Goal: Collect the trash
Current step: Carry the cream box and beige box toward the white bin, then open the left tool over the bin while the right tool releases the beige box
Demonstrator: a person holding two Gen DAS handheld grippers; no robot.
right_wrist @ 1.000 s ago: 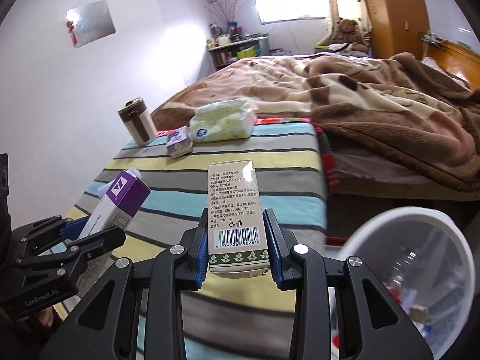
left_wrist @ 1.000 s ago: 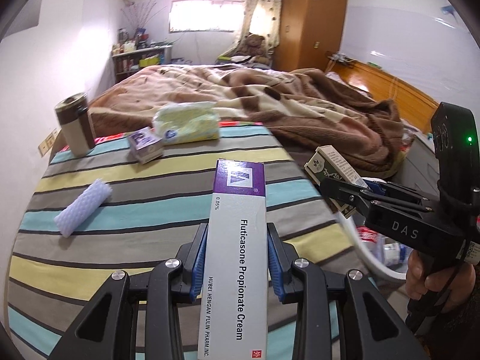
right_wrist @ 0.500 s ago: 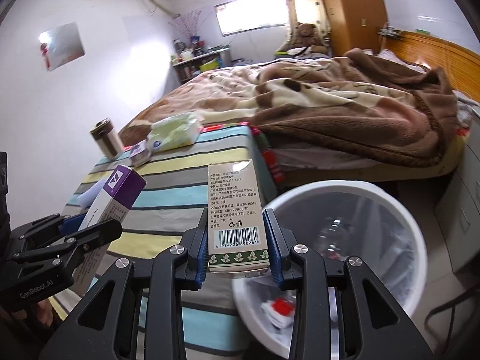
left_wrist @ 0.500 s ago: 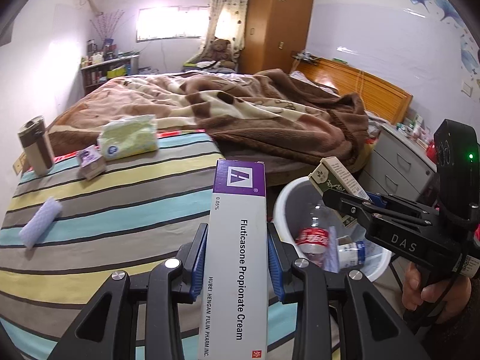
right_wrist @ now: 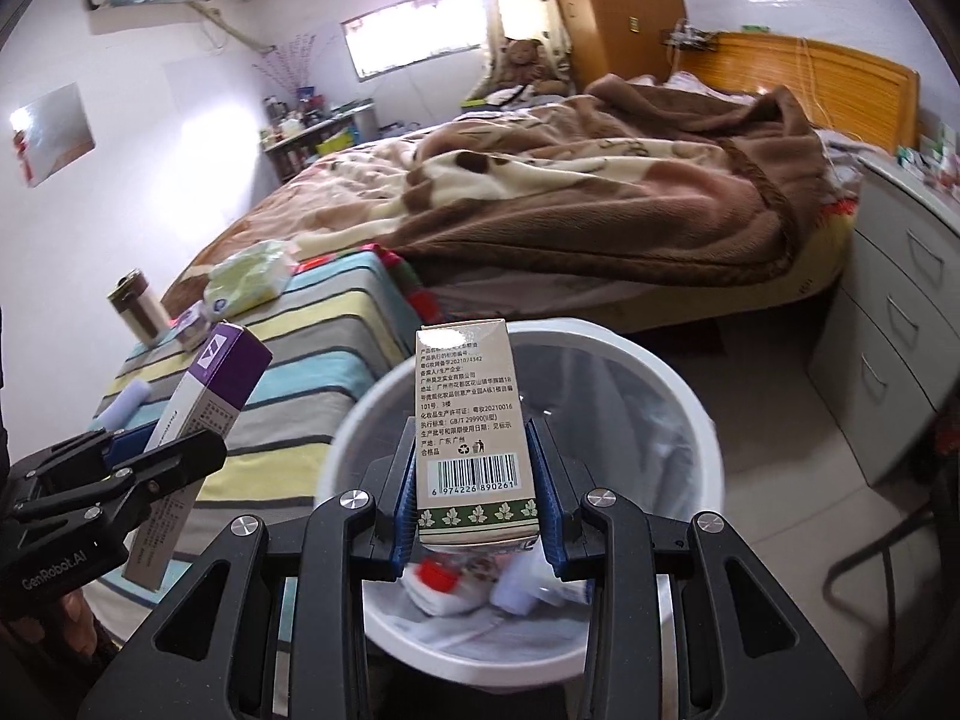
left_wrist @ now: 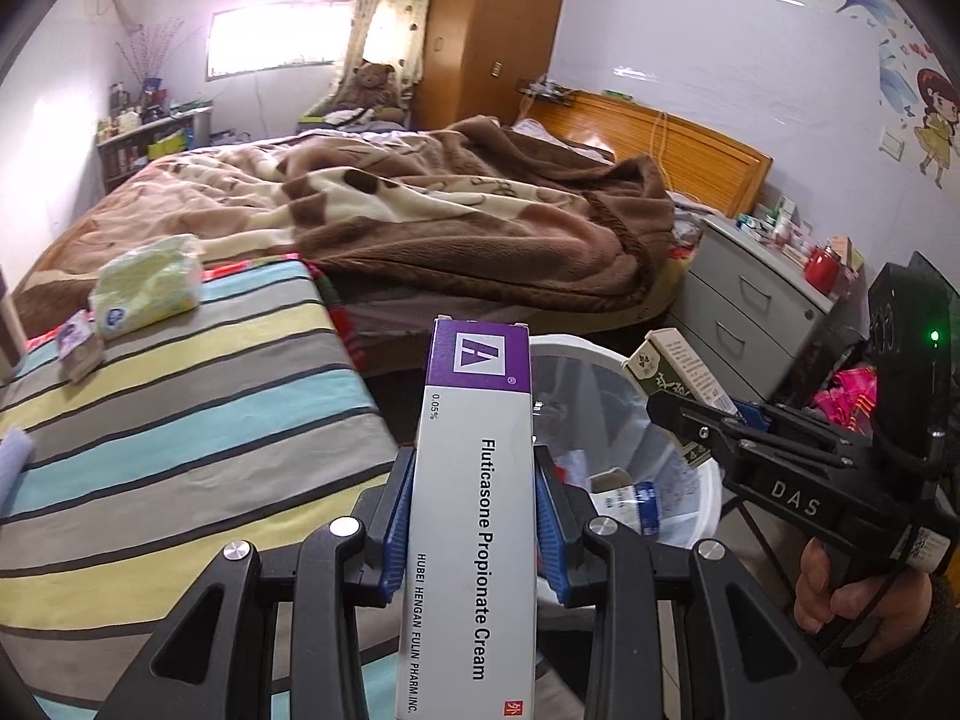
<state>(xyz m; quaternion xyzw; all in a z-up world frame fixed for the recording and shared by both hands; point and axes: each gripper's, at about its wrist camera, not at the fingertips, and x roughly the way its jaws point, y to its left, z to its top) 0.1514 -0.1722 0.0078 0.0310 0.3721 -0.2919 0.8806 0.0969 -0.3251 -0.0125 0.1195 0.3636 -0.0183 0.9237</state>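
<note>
My left gripper [left_wrist: 474,504] is shut on a long white and purple cream box [left_wrist: 474,480], held upright at the edge of the striped table beside the bin. My right gripper [right_wrist: 477,486] is shut on a beige box with a barcode [right_wrist: 468,420], held over the white trash bin [right_wrist: 690,420]. The bin [left_wrist: 708,498] holds a bottle and other scraps. In the right wrist view the left gripper [right_wrist: 120,480] and its cream box [right_wrist: 198,420] show at the left. In the left wrist view the right gripper [left_wrist: 720,426] and its beige box [left_wrist: 672,372] show at the right.
The striped table [left_wrist: 180,420] carries a green tissue pack [left_wrist: 147,285], a small purple box [left_wrist: 78,342], a white roll [right_wrist: 123,408] and a brown cup [right_wrist: 138,306]. A bed with a brown blanket [left_wrist: 450,210] lies behind. A grey drawer unit [right_wrist: 888,330] stands at the right.
Both grippers have swung right from over the table toward the bin, each still holding its box. The right gripper's box now hangs above the bin's opening.
</note>
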